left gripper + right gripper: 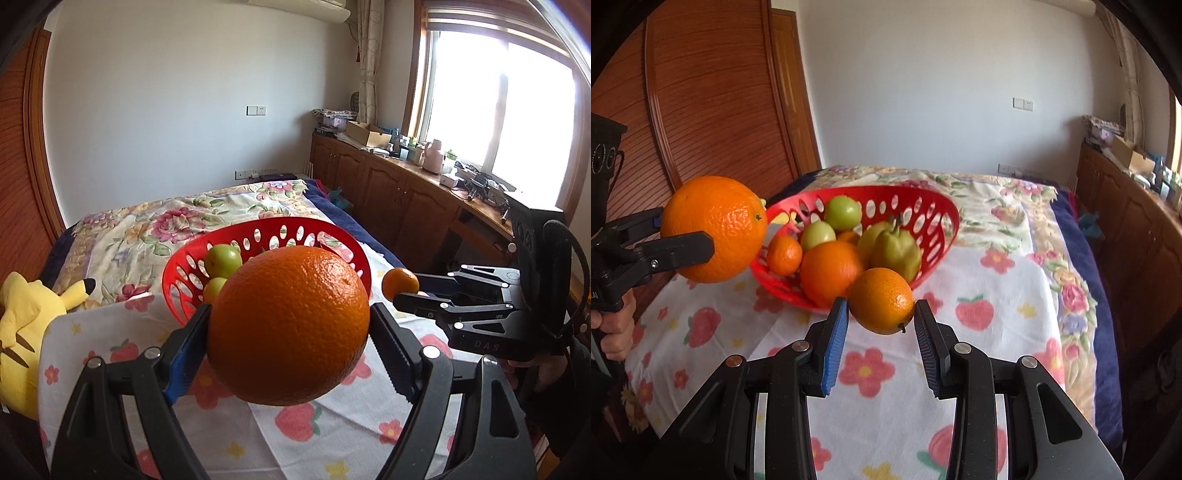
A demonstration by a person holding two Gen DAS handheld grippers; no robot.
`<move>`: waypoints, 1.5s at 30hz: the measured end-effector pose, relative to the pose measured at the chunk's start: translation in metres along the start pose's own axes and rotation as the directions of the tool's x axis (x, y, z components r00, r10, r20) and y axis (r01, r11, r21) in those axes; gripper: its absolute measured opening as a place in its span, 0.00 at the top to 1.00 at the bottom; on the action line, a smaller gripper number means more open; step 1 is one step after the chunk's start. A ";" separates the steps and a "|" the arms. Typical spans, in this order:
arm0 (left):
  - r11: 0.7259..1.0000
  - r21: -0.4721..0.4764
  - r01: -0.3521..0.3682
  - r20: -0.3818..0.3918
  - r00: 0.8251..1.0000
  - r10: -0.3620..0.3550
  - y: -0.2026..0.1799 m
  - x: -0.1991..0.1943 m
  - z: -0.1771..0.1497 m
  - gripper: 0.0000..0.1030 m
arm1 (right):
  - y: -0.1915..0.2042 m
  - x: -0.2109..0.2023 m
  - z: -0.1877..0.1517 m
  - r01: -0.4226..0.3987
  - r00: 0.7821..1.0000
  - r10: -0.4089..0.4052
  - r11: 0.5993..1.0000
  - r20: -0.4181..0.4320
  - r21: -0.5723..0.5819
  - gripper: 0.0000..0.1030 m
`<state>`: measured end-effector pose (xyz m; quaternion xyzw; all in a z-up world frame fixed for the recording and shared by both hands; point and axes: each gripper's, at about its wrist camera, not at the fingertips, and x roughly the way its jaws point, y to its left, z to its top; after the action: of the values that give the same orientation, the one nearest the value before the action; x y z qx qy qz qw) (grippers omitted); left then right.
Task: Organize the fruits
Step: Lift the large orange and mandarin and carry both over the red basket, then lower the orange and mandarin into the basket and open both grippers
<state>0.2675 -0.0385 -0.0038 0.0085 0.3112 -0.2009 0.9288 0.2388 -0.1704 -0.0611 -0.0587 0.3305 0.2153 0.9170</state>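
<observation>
Left tool [290, 325] clamps a large orange [288, 326] between its pads, held in the air at about 9 o'clock of the red basket [934, 210] in the right wrist view. That basket sits on the bed's flowered cloth [993, 325], holding green fruits [843, 213], a pear [899, 251], an orange and a small mandarin. At the basket's 6 o'clock, the right tool [881, 317] grips a small orange [881, 301] above the cloth.
</observation>
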 end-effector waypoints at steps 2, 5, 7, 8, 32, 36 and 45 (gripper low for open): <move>1.000 0.000 -0.006 -0.002 1.000 0.006 0.003 0.006 0.006 0.20 | -0.002 0.005 0.008 -0.001 1.000 0.001 1.000 0.006 -0.016 0.65; 1.000 0.001 -0.014 -0.007 1.000 0.014 0.008 0.018 0.012 0.20 | -0.005 0.014 0.021 -0.009 1.000 0.009 0.999 0.014 -0.033 0.65; 1.000 -0.001 -0.020 -0.010 1.000 0.020 0.011 0.024 0.015 0.20 | -0.007 0.022 0.029 -0.014 1.000 0.015 0.999 0.020 -0.045 0.65; 1.000 -0.003 -0.022 -0.011 1.000 0.022 0.013 0.027 0.015 0.20 | -0.008 0.028 0.035 -0.016 1.000 0.018 0.998 0.022 -0.053 0.65; 0.999 -0.016 -0.039 -0.081 0.996 0.038 0.032 0.089 0.028 0.20 | -0.039 0.128 0.081 -0.058 0.995 0.055 0.998 -0.089 -0.030 0.64; 0.999 -0.015 -0.040 -0.094 0.995 0.039 0.032 0.095 0.031 0.20 | -0.039 0.130 0.078 -0.048 0.995 0.045 0.998 -0.091 -0.030 0.62; 0.999 -0.002 -0.050 -0.113 0.992 0.050 0.030 0.106 0.033 0.20 | -0.035 0.113 0.066 -0.031 0.998 0.029 0.999 -0.060 -0.036 0.56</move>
<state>0.3744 -0.0541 -0.0422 0.0255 0.3636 -0.1760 0.9144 0.3699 -0.1454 -0.0824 -0.0768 0.3543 0.2334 0.9023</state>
